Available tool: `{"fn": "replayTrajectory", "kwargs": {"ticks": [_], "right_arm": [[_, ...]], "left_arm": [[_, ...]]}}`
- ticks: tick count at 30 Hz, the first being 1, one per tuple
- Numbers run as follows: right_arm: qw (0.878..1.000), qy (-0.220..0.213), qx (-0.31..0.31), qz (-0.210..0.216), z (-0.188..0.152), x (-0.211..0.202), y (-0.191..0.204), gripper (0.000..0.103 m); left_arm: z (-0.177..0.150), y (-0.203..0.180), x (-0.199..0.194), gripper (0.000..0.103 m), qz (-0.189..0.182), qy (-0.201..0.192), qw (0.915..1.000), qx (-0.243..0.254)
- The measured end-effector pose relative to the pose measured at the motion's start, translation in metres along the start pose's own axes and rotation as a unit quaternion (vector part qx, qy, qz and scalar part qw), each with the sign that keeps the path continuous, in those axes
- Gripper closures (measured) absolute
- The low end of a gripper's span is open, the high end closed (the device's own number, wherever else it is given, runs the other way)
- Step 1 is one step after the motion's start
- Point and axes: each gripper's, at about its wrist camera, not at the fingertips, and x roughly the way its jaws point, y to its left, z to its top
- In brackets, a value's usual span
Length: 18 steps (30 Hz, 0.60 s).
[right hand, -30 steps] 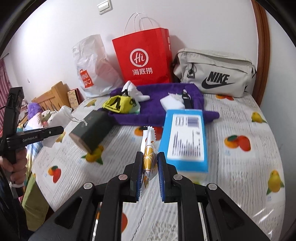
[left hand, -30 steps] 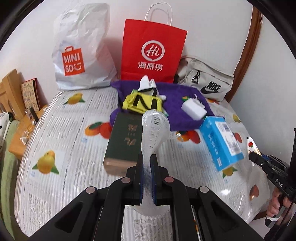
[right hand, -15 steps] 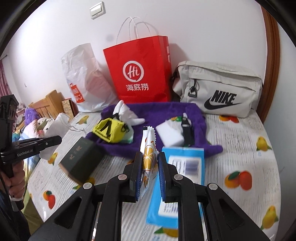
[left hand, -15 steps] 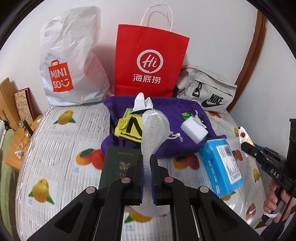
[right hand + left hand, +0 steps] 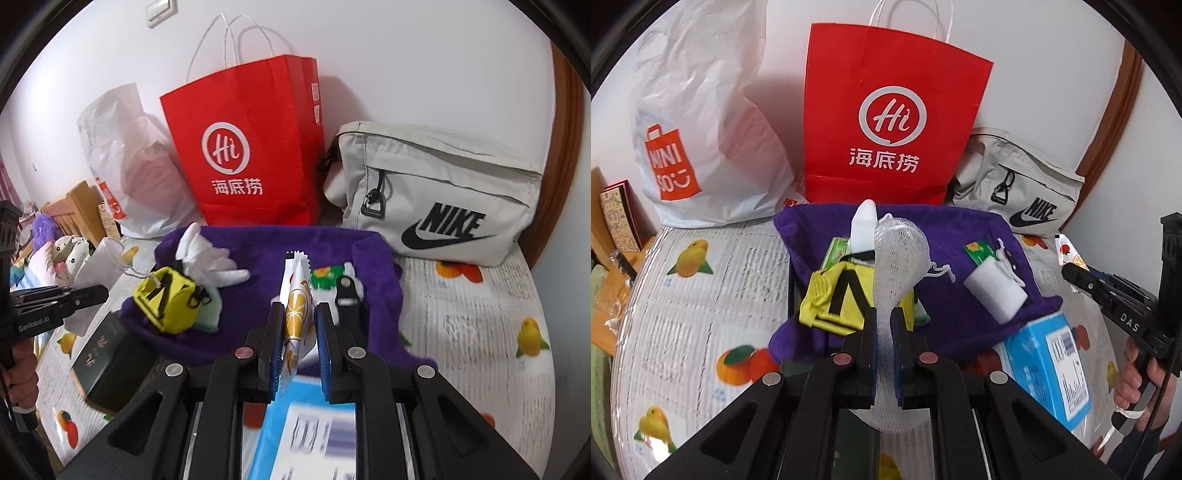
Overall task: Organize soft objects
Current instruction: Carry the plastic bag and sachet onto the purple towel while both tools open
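Observation:
My left gripper (image 5: 884, 325) is shut on a white mesh drawstring pouch (image 5: 899, 258), held above the near edge of the purple cloth (image 5: 960, 236). My right gripper (image 5: 298, 325) is shut on a white snack packet with orange slices (image 5: 295, 295), over the same purple cloth (image 5: 273, 251). On the cloth lie a yellow pouch (image 5: 838, 295), a white glove (image 5: 210, 258), a white sponge block (image 5: 995, 291) and a green packet (image 5: 325, 275).
A red paper bag (image 5: 894, 118), a white Miniso plastic bag (image 5: 694, 122) and a beige Nike bag (image 5: 443, 192) stand against the wall. A blue box (image 5: 1052, 365) and a dark green box (image 5: 107, 354) lie on the fruit-print bedcover (image 5: 701, 295). Plush toys (image 5: 62, 254) sit left.
Both grippers have moved forward toward the purple cloth and the bags, each still holding its item. The green and blue boxes now lie nearer the cameras.

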Motion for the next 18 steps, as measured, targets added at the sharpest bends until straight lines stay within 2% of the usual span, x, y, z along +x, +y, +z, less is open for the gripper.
{"fn": "replayTrajectory", "kwargs": {"ticks": [8,12,15,18], "right_arm": [[1.0,0.03,-0.007,0.004,0.017,0.049,-0.009,0.083],[0.999,0.053,-0.008,0.003,0.016,0.07,-0.018,0.083],[0.998,0.061,0.015,0.011,0.018,0.082,-0.03,0.083],[0.997,0.075,0.022,0.024,0.021,0.093,-0.034,0.079]], "left_arm": [[0.021,0.015,0.034,0.096,0.022,0.003,0.9996,-0.019],[0.025,0.019,0.05,0.096,0.016,0.017,0.9994,-0.025],[0.029,0.019,0.058,0.096,0.009,0.022,0.9993,-0.03],[0.034,0.017,0.068,0.094,0.005,0.025,0.9992,-0.031]]}}
